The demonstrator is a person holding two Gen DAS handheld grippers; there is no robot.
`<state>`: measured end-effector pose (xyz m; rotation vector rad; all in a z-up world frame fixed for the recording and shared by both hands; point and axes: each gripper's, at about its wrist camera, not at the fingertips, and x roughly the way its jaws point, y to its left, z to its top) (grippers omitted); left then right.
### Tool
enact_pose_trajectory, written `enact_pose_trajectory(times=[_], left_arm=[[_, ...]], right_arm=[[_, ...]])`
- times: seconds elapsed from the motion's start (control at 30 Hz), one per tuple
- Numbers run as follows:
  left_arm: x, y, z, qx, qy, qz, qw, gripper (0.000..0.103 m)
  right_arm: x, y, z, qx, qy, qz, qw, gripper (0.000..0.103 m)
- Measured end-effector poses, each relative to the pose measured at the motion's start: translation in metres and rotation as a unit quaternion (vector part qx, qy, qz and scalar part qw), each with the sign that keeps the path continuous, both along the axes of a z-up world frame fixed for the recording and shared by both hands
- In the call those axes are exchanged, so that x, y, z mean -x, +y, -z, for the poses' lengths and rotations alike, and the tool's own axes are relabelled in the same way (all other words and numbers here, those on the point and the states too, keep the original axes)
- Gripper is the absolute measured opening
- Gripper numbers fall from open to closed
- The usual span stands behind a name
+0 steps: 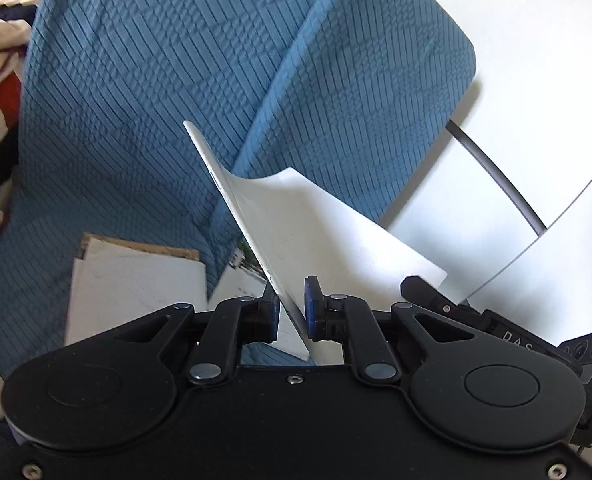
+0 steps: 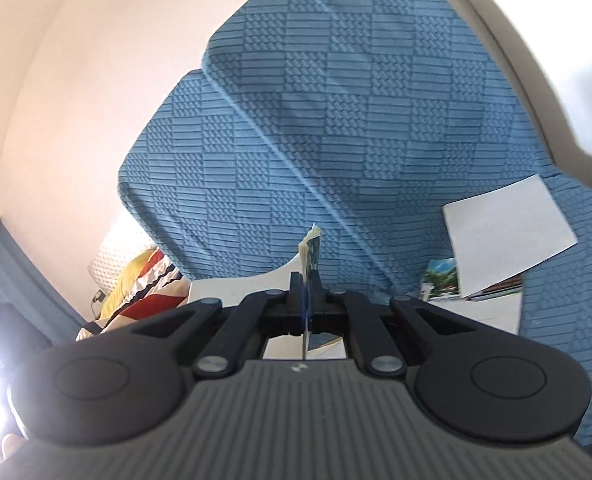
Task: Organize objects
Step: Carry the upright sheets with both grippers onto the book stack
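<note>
A: White sheet stands curled in the left gripper, pinched at its near edge, above the blue sofa.

B: Right gripper clamps a thin card. Risk: sheet creases or slips from so shallow a pinch.

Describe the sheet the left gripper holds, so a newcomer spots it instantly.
Start at the blue textured cushions. In front of them, the left gripper pinches a white sheet that rises edge-on and curls right. Unlike the flat booklet on the cushion, it is lifted and bent.
</note>
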<state>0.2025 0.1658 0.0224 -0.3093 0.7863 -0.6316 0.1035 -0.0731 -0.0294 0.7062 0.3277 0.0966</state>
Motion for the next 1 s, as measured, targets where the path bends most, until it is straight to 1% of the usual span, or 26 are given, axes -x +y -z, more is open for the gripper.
enact_pose_trajectory(times=[0.1,0.27,0.5,0.63,0.87,1.0], left_arm=[[-0.008,0.016,0.003,0.003,0.0,-0.01,0.9999,0.011],[-0.022,0.039,0.018,0.005,0.007,-0.027,0.9996,0.011],[-0.048,0.066,0.055,0.01,0.037,-0.053,0.9979,0.011],[-0.062,0.073,0.077,0.005,0.055,-0.064,0.9964,0.011],[-0.085,0.082,0.115,-0.007,0.092,-0.084,0.9921,0.012],[-0.092,0.084,0.129,-0.025,0.105,-0.096,0.9895,0.012]], right_arm=[[-0.008,0.011,0.004,-0.002,-0.001,-0.003,1.0,0.004],[-0.02,0.03,0.014,0.013,0.008,-0.014,1.0,0.004],[-0.043,0.053,0.036,0.05,0.032,-0.027,0.998,0.004],[-0.053,0.065,0.052,0.075,0.05,-0.032,0.995,0.004],[-0.067,0.084,0.078,0.142,0.075,-0.04,0.986,0.004],[-0.073,0.092,0.093,0.153,0.091,-0.052,0.983,0.004]])
